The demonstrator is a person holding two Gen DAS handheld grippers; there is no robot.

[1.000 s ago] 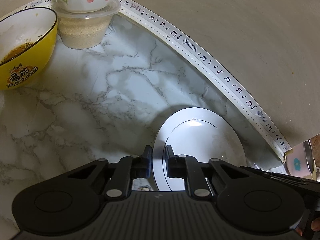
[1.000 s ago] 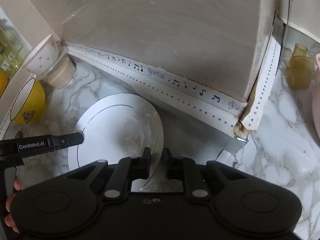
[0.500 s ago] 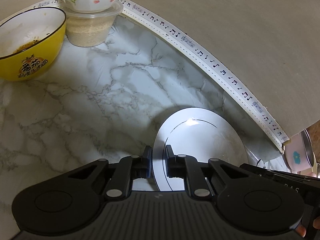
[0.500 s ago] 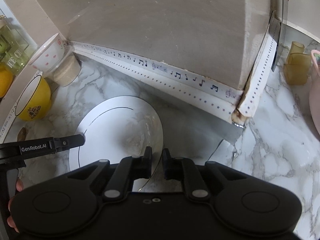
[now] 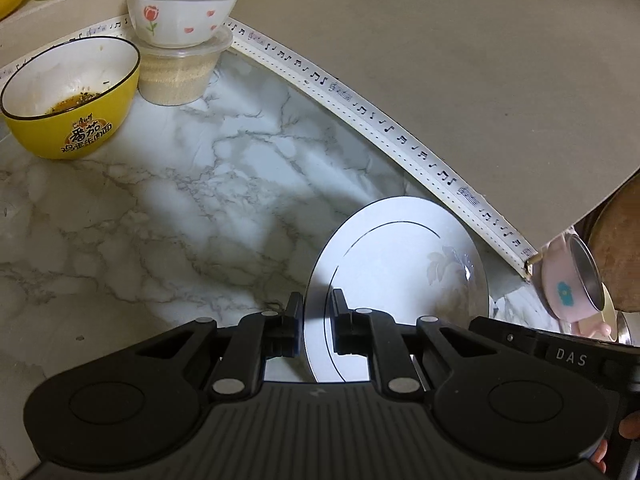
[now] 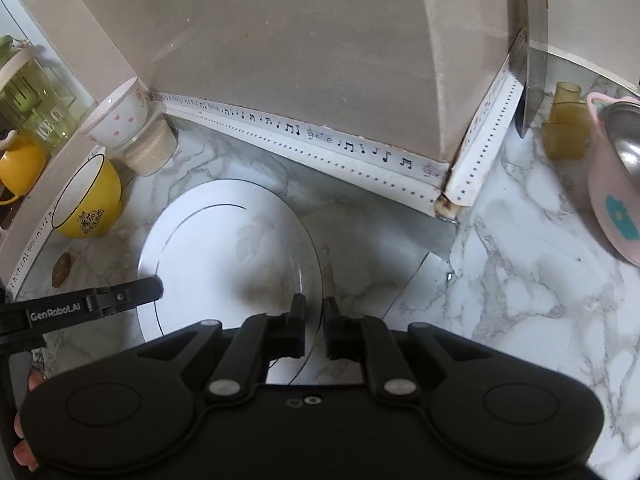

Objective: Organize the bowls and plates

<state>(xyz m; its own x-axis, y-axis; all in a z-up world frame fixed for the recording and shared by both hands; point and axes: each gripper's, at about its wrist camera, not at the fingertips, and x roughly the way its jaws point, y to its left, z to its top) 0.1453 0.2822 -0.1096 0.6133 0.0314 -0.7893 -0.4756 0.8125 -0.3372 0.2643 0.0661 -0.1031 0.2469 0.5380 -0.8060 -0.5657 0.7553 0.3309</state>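
Note:
A white plate (image 5: 400, 264) with a thin dark ring is held above the marble counter, also in the right wrist view (image 6: 224, 248). My left gripper (image 5: 316, 326) is shut on its left rim; it shows in the right wrist view (image 6: 148, 288). My right gripper (image 6: 313, 320) is shut on its right rim. A dirty yellow bowl (image 5: 72, 96) sits at the far left, also in the right wrist view (image 6: 86, 198). A white bowl with red hearts (image 5: 182, 10) rests on a lidded plastic tub (image 5: 180, 76), also in the right wrist view (image 6: 116, 118).
A beige wall with music-note tape (image 5: 400, 132) bounds the counter behind the plate, ending in a corner (image 6: 448, 200). A pink pot (image 6: 616, 196) and amber cups (image 6: 566, 128) stand to the right. Glass jars (image 6: 24, 92) sit on a ledge at left.
Both grippers have lifted and drawn the plate back from the wall. The yellow bowl and heart bowl now show lower and fuller in the left wrist view.

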